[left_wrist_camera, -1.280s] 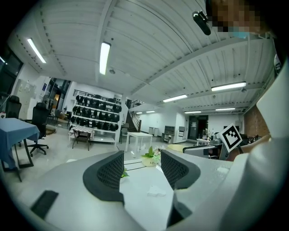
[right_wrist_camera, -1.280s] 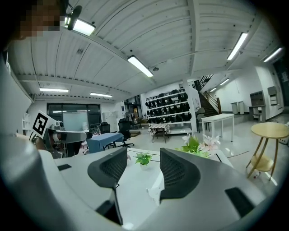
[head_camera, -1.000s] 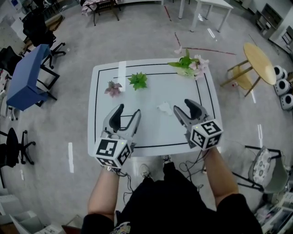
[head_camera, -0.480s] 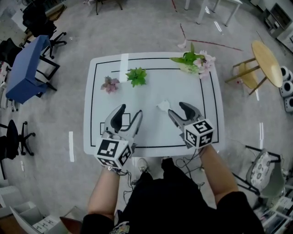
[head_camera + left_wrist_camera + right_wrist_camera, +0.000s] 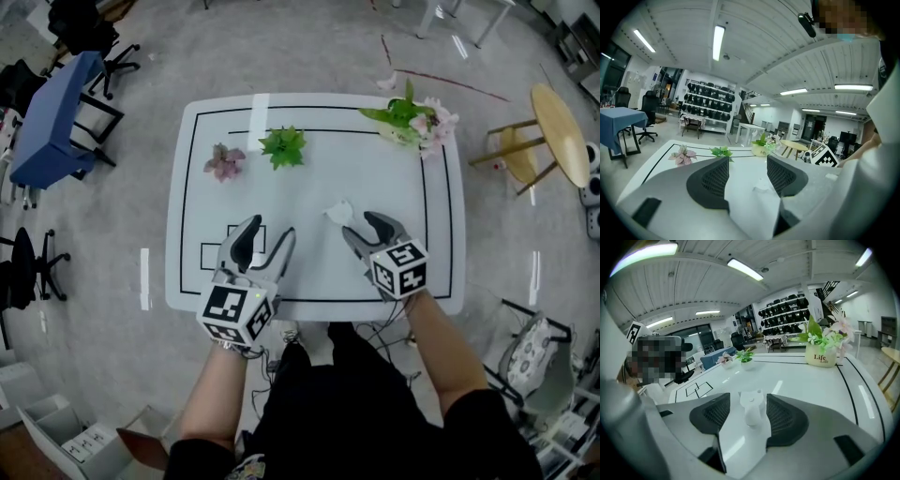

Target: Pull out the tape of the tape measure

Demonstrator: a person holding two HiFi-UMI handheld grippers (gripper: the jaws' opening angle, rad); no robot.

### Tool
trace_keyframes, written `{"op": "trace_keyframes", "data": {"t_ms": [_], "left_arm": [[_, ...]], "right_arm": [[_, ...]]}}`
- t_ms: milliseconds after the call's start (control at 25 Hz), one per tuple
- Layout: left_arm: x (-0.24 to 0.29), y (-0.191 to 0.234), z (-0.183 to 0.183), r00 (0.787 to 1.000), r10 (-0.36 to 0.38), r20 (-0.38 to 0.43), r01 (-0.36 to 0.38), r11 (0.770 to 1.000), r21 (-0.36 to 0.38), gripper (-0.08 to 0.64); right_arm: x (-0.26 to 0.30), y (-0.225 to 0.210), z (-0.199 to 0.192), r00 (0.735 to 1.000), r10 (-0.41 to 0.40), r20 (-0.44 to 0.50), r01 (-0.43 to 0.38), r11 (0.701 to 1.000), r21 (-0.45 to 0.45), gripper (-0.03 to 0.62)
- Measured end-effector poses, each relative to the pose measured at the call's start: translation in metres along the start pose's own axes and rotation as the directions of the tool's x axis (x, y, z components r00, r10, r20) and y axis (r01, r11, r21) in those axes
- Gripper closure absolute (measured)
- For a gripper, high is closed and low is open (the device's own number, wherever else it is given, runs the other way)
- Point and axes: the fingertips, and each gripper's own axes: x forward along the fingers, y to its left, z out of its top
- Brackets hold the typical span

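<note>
Lining up on the white tape measure (image 5: pixel 338 212), which lies mid-surface (image 5: pixel 309 183) right at the tips of the right claw (image 5: pixel 357 223). That claw's jaws have just been opening and stand wide, with the tape measure just ahead between them and the pads not on it (so nothing gripped yet). Off to the left, the left claw (image 5: pixel 270 227) hovers open and empty, probably kept free to take the tape end once the body is pinned.
</note>
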Motion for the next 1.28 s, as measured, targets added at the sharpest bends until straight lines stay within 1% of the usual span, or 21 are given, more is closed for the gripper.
{"op": "trace_keyframes", "data": {"t_ms": [160, 360, 520, 680, 800, 960, 1080, 1280], "left_arm": [[0.003, 0.005, -0.012, 1.000, 0.013, -0.018, -0.013, 1.000, -0.017, 0.319], [0.005, 0.010, -0.023, 0.999, 0.026, -0.032, -0.027, 0.999, -0.036, 0.319], [0.006, 0.012, -0.027, 0.999, 0.029, -0.036, -0.030, 0.998, -0.049, 0.319], [0.006, 0.012, -0.029, 0.999, 0.027, -0.038, -0.029, 0.998, -0.055, 0.319], [0.004, 0.012, -0.030, 0.999, 0.025, -0.040, -0.027, 0.998, -0.059, 0.319], [0.001, 0.012, -0.032, 0.999, 0.020, -0.044, -0.022, 0.998, -0.059, 0.319], [-0.001, 0.011, -0.033, 0.999, 0.016, -0.046, -0.019, 0.998, -0.060, 0.319], [-0.006, 0.009, -0.030, 0.999, 0.013, -0.043, -0.015, 0.999, -0.052, 0.319]], "right_arm": [[0.014, -0.003, -0.015, 0.998, -0.003, -0.061, 0.000, 0.999, -0.044, 0.353], [0.028, -0.004, -0.032, 0.990, -0.019, -0.143, 0.004, 0.995, -0.103, 0.360], [0.036, -0.004, -0.041, 0.982, -0.035, -0.184, 0.011, 0.992, -0.129, 0.371], [0.039, -0.007, -0.043, 0.978, -0.067, -0.196, 0.039, 0.989, -0.142, 0.392], [0.037, -0.007, -0.043, 0.972, -0.099, -0.213, 0.069, 0.987, -0.148, 0.425], [0.038, -0.006, -0.043, 0.971, -0.133, -0.198, 0.096, 0.977, -0.189, 0.430], [0.039, -0.003, -0.044, 0.972, -0.138, -0.192, 0.098, 0.974, -0.206, 0.457], [0.038, -0.003, -0.045, 0.972, -0.131, -0.196, 0.093, 0.977, -0.192, 0.460]]}}
